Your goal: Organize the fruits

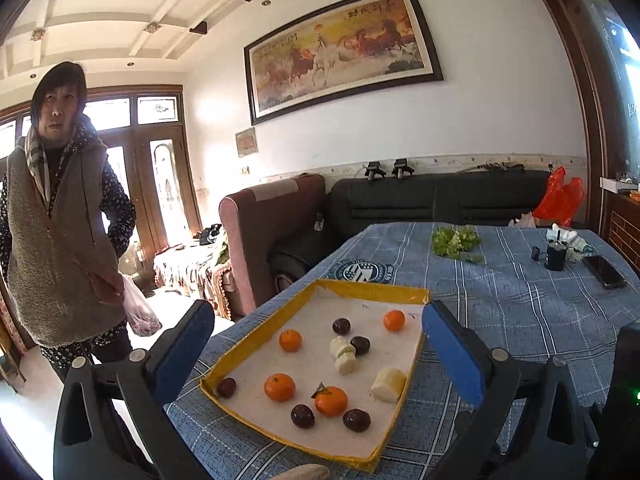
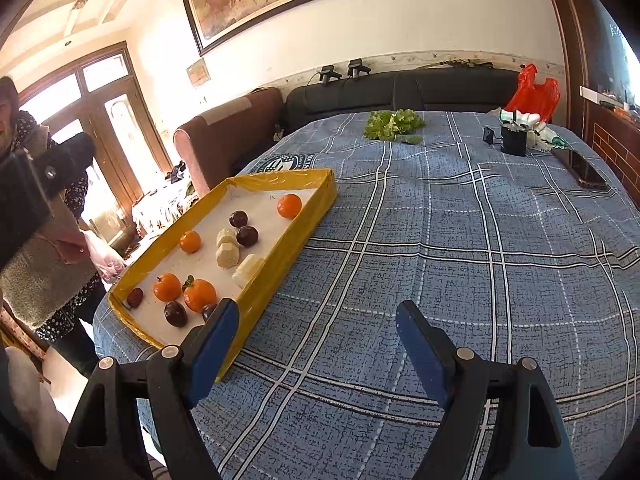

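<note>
Fruits (image 1: 280, 387) scattered in tray (image 1: 256, 343); left gripper (image 1: 316, 330) open above.

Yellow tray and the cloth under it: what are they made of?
Yellow tray: looks like cardboard, rim wrapped in glossy yellow tape that wrinkles and shines, floor lined with matte white paper, probably. Tablecloth: woven fabric, matte blue with a white and dark plaid; it ripples and drapes over the table edge.

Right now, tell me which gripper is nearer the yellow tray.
Left. The left gripper hangs open right over the yellow tray, fingers framing the fruit. The right gripper is off the tray's side, open over bare tablecloth.
</note>
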The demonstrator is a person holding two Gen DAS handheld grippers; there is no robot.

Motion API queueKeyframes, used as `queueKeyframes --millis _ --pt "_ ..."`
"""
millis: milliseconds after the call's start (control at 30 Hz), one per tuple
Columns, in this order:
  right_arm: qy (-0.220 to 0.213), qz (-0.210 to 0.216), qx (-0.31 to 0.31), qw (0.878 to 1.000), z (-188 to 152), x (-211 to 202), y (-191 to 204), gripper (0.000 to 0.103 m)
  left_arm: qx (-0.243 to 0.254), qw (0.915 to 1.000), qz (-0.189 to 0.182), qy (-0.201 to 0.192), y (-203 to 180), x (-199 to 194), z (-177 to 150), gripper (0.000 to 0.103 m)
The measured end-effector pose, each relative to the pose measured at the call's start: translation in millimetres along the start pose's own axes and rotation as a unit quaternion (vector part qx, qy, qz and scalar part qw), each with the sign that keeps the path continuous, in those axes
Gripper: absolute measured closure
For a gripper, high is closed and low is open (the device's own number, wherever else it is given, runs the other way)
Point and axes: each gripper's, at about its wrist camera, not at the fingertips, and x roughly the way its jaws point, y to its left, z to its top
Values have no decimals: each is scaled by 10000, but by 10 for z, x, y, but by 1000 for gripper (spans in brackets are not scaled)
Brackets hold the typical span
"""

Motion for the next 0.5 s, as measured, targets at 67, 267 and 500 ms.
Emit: queueKeyframes --millis 67,267,500 --pt "35 -18 -18 10000 -21 5 -4 18 -34 10000 -25 81 0 31 -27 0" --pt "76 -50 -7 10000 -44 29 -26 18 -168 9959 -540 702 23 247 -111 0" --pt "129 -49 -195 9997 -85 69 47 17 -381 9889 -697 1254 70 492 -220 0"
